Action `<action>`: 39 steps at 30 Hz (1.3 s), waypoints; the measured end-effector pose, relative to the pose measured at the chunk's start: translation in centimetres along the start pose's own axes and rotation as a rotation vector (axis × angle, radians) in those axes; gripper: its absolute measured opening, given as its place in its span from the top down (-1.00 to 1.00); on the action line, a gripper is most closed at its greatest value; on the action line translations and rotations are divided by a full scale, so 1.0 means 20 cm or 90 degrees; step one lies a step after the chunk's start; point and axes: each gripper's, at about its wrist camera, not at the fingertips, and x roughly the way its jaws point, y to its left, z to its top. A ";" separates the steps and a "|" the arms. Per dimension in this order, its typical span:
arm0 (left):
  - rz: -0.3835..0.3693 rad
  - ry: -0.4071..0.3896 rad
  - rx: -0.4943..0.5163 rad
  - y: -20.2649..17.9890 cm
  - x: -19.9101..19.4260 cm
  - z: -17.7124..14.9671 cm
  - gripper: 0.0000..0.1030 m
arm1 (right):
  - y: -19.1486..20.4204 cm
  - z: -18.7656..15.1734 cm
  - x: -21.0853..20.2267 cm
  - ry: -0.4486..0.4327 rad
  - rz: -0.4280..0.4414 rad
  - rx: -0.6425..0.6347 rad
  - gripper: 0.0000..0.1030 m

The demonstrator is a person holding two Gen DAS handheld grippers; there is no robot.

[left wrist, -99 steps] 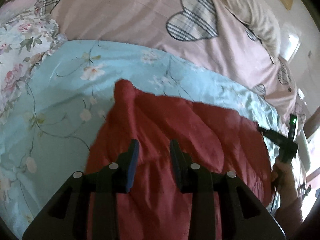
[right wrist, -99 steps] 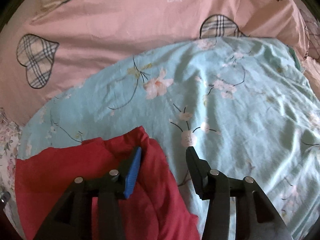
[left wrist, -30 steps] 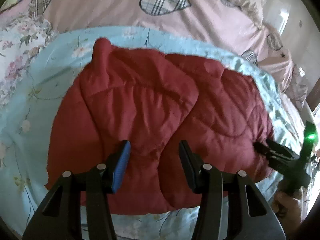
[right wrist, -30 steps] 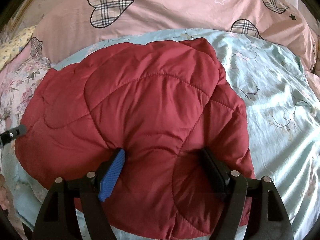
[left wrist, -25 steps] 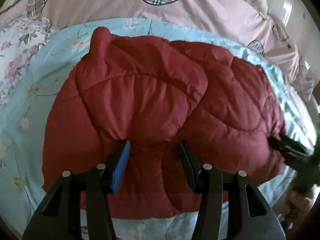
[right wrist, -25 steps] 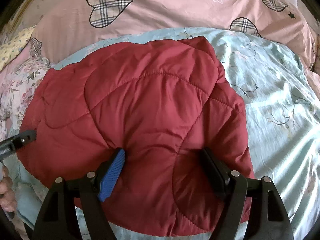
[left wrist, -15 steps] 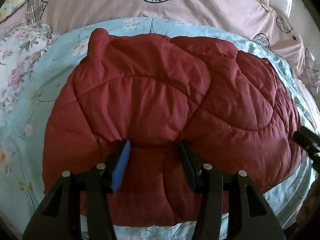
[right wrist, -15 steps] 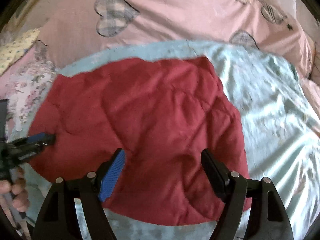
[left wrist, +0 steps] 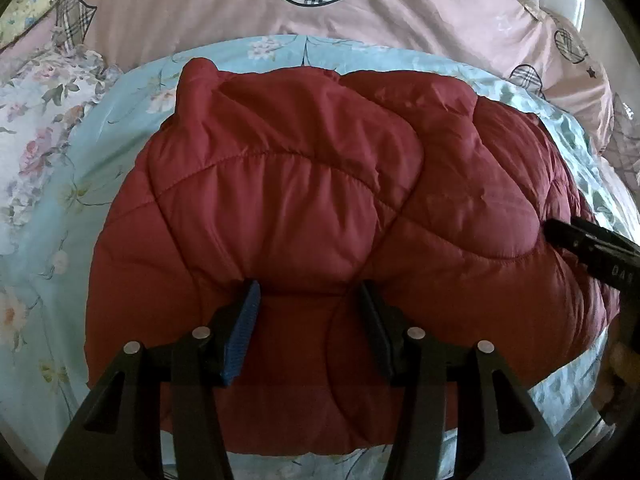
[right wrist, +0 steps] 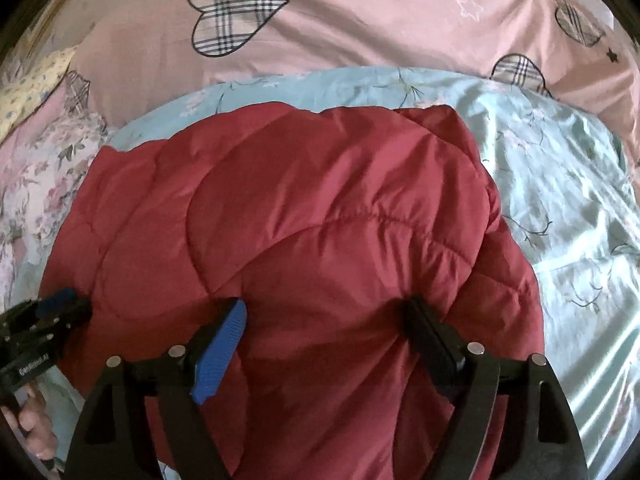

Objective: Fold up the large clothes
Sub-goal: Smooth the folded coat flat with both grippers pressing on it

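Nearest the lens, the left gripper point(left wrist: 308, 292) hovers low over the red quilted jacket point(left wrist: 320, 208) with its jaws spread and nothing between them; the right gripper point(right wrist: 324, 312) does the same, its jaws spread wider and its fingertips just at the puffy surface, though whether they touch it cannot be told. The change from a few seconds ago is large: then both cameras sat close in at the jacket's edges, with the garment filling only the lower part of each view, while now both have pulled back and the whole bundle shows as a compact, layered mound. That suggests a fold has just been laid down and let go, so the task looks well along, with perhaps a final tidy or one more fold left. The jacket lies in the middle of the pale blue floral sheet point(left wrist: 80, 168), one flap overlapping another, and a small peak stands up at its far left corner. Beyond it spreads the pink heart-print duvet point(left wrist: 200, 8). The jacket's near hem is hidden behind the gripper bodies, the sleeves are tucked out of sight, and the fisheye rim cuts off the right gripper's body in the left view.
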 end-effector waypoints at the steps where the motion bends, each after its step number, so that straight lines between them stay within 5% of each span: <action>1: 0.002 0.000 -0.001 0.00 0.00 0.00 0.02 | 0.00 0.00 0.01 0.000 0.000 0.000 -0.60; 10: 0.015 -0.034 -0.018 0.02 -0.10 0.11 0.01 | -0.01 -0.02 0.02 -0.019 0.006 0.002 -0.64; 12: 0.036 -0.045 -0.033 0.06 -0.10 0.15 -0.13 | -0.01 -0.02 0.03 -0.022 0.008 -0.002 -0.65; 16: 0.043 0.000 -0.061 0.13 0.04 0.20 -0.14 | -0.02 -0.01 0.00 -0.021 0.017 -0.011 -0.64; 22: 0.079 -0.006 -0.028 0.09 0.07 0.19 -0.19 | -0.02 -0.03 -0.14 -0.047 0.003 -0.021 -0.60; 25: 0.082 -0.011 -0.025 0.09 0.08 0.19 -0.20 | -0.05 -0.05 -0.04 -0.013 0.005 -0.020 -0.64; 39: 0.060 -0.027 -0.012 0.10 0.11 0.17 -0.27 | -0.05 -0.06 0.02 -0.026 -0.016 -0.009 -0.73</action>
